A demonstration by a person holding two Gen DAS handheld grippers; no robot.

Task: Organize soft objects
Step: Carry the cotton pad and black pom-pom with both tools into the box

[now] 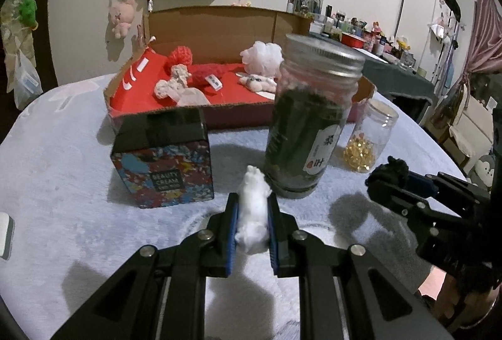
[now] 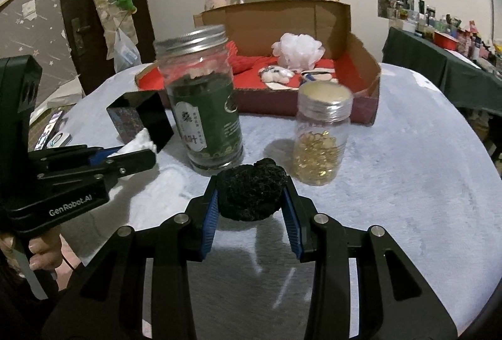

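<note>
My left gripper [image 1: 252, 208] is shut on a white fluffy soft piece [image 1: 252, 214], held above the table near the front. It also shows in the right wrist view [image 2: 138, 151] at the left, with the white piece [image 2: 141, 140]. My right gripper [image 2: 251, 192] is shut on a black fuzzy ball [image 2: 251, 192]; it shows in the left wrist view [image 1: 392, 176] at the right. A cardboard box [image 1: 188, 112] with a red lining stands at the back and holds a red knitted toy [image 1: 194, 70], a white knitted toy [image 1: 171, 84], a white mesh puff [image 1: 262, 56] and a small plush [image 1: 259, 82].
A tall jar of green leaves [image 1: 309, 126] stands mid-table just ahead of both grippers. A patterned Beauty Cream box [image 1: 163, 158] is to its left, a small jar of yellow capsules [image 1: 368, 139] to its right. The table [image 1: 62, 183] has a light fleecy cover.
</note>
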